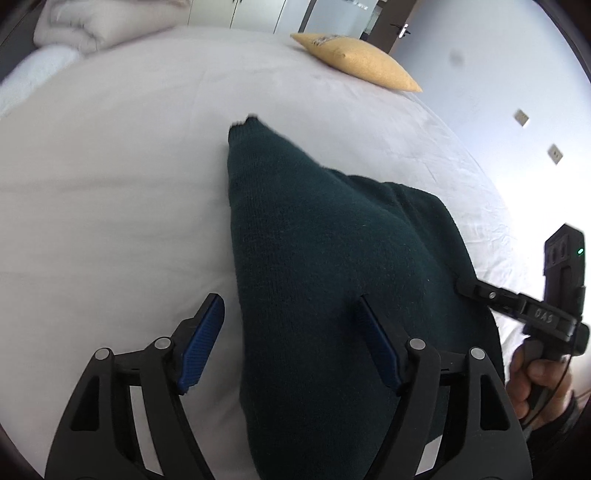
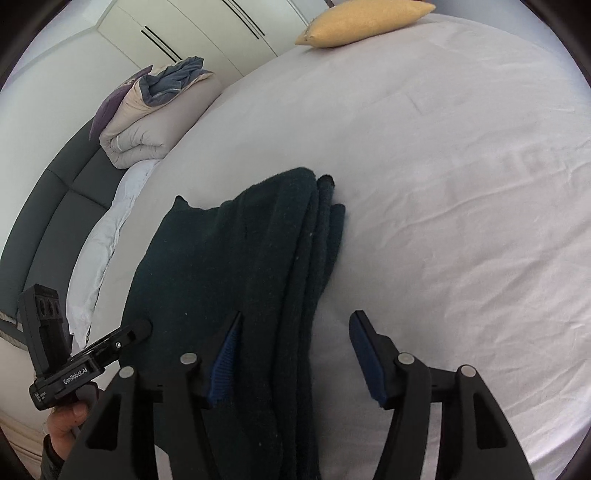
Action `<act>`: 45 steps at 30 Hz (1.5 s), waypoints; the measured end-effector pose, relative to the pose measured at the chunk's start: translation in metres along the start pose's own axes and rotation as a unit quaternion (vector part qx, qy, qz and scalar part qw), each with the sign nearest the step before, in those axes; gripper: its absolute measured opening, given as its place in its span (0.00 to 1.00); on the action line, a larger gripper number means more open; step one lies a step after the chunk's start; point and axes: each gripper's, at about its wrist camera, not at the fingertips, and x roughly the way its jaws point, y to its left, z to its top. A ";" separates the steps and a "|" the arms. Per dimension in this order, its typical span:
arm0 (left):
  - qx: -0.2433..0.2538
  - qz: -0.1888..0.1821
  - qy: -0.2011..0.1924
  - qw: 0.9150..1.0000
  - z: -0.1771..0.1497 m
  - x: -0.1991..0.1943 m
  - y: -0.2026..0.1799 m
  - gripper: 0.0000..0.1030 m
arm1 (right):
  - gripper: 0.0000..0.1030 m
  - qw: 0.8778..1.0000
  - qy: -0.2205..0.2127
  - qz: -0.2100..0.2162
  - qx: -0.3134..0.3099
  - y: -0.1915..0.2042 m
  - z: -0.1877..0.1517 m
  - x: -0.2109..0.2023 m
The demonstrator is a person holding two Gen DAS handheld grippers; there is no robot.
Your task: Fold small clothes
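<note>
**Legible Markings**

Right wrist view: the side of the left claw (image 2: 142,328) body carries the white brand text "GenRobot.AI". Smaller print on its end face is too small to read.

Left wrist view: the right claw (image 1: 463,286) body carries embossed characters, seen inverted, apparently "DAS"; reading uncertain.

The bed (image 2: 443,166) is covered by a pale, lightly creased sheet. A dark green knitted garment (image 2: 236,266) lies folded on it. A yellow cushion (image 2: 362,22) rests at the far edge. A folded beige duvet (image 2: 147,125) sits near the dark headboard (image 2: 48,206).
</note>
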 end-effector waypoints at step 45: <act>-0.016 0.161 -0.097 0.982 -0.142 -0.186 -0.056 1.00 | 1.00 0.966 -0.206 -0.122 -0.099 0.110 -0.117 -0.203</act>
